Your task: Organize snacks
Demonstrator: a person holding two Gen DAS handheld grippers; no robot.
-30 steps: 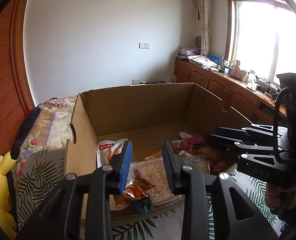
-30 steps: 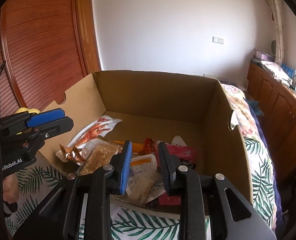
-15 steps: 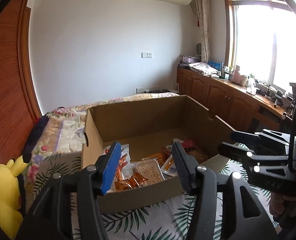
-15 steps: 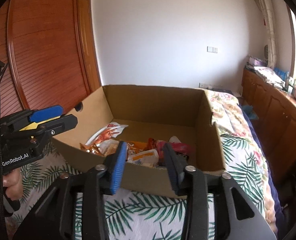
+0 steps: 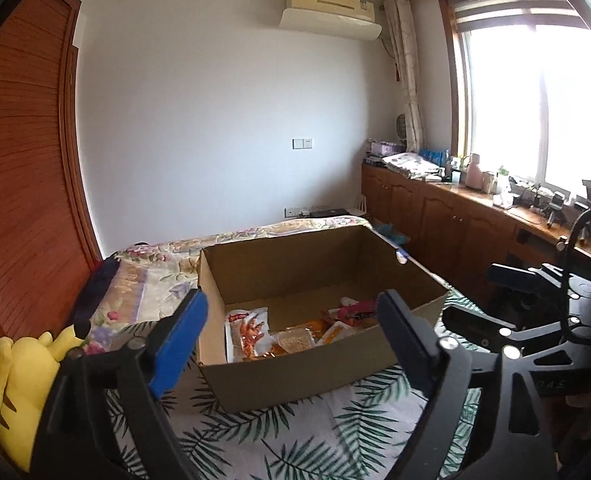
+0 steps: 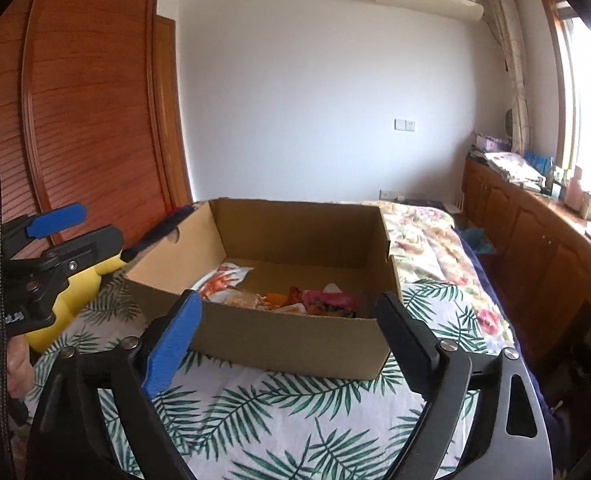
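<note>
Left wrist view: the left gripper point(image 5: 291, 336) is seen opening, nothing between its jaws; the right gripper point(image 6: 289, 332) likewise, before the cardboard box point(image 6: 295, 340) of snacks point(image 6: 323, 300).

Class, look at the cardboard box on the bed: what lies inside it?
Inside the cardboard box lie snack packets: a white packet with a red picture, a clear bag of grains, and a pink packet. The near wall hides whatever lies behind it.
</note>
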